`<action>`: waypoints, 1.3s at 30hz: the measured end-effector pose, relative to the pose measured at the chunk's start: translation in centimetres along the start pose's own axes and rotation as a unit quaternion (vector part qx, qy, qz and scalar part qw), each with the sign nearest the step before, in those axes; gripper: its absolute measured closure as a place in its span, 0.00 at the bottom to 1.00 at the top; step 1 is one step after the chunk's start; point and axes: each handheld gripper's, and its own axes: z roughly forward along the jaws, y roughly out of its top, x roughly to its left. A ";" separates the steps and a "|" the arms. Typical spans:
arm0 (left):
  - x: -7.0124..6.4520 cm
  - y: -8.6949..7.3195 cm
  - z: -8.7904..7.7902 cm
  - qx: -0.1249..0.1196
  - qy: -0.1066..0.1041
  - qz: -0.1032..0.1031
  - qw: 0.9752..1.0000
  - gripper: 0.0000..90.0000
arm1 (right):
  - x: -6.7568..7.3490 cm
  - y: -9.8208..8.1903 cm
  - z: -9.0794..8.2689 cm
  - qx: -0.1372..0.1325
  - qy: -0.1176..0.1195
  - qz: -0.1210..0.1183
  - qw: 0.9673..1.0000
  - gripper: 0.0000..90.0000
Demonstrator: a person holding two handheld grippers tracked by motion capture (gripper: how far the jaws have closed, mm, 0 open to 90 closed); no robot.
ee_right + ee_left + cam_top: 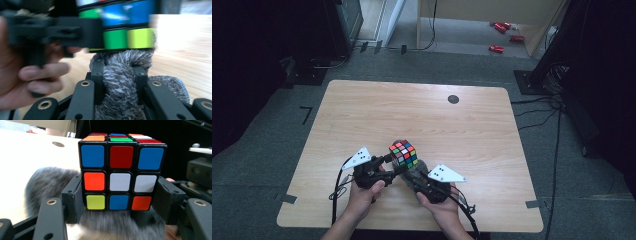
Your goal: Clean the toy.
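Your puzzle cube [120, 171] is up off the wooden table [362, 115], near its front edge, clamped by the lower layers in your left gripper [120, 206], jaws pressed on both sides. Right under it is the grey fluffy cloth [122, 82], bunched and pinched narrow between the jaws of your right gripper [120, 72], its top brushing the cube's underside. This looks like a wipe of the cube, so hold the left grip steady and let the cloth do the travelling. Keep the pinch firm on the fluff, sweep across the bottom face, and don't push up so hard the cube slips out of the clamp.

The left gripper view gives you the front face sharp: blue, red, blue on top, orange and two whites in the middle, yellow-green, blue, orange below. The right gripper view is blurred but shows the contact underneath, plus the fingers [40, 72] of your left hand. The high view places both hands [364, 192] close together, with a dark round grommet [453, 99] far across the table.
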 end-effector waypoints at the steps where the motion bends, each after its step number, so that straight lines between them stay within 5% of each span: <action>1: 0.0 0.0 0.0 0.001 0.001 0.002 1.000 0.39 | 0.4 -0.1 0.2 0.003 0.008 -0.007 1.000 0.79; 4: 0.0 0.0 0.0 0.001 0.003 0.004 1.000 0.39 | 0.9 -0.1 0.3 0.006 0.013 -0.023 1.000 0.79; 12: 0.0 0.1 -0.2 -0.002 0.003 0.005 1.000 0.39 | -1.2 0.5 -0.8 -0.015 -0.031 0.017 0.999 0.80; 16: -0.2 0.0 0.1 0.005 0.003 0.008 1.000 0.39 | -0.1 0.0 -0.2 -0.001 -0.011 0.007 1.000 0.79; 18: -0.2 0.0 0.1 0.006 0.003 0.008 1.000 0.39 | 1.1 -0.3 0.3 0.007 0.007 -0.021 1.000 0.79; 22: 0.2 0.2 -0.3 0.001 0.008 0.005 1.000 0.39 | 0.6 -0.1 0.2 0.006 0.004 -0.021 1.000 0.79; 28: 0.9 0.4 -0.8 -0.003 0.021 0.005 1.000 0.39 | -3.0 1.1 -2.0 -0.017 -0.076 0.041 0.996 0.79; 31: 0.9 0.3 -0.7 0.003 0.027 0.013 1.000 0.39 | -3.6 1.4 -2.5 -0.022 -0.091 0.038 0.995 0.79; 34: 0.8 0.2 -0.6 0.009 0.030 0.019 0.999 0.39 | -4.3 1.6 -2.8 -0.012 -0.125 0.010 0.992 0.78; 36: 0.8 0.2 -0.5 0.012 0.032 0.022 0.999 0.39 | -5.3 1.4 -2.9 0.009 -0.164 -0.005 0.986 0.78; 39: 0.9 0.1 -0.5 0.015 0.035 0.027 0.999 0.39 | -6.4 1.1 -3.1 0.024 -0.179 0.003 0.984 0.78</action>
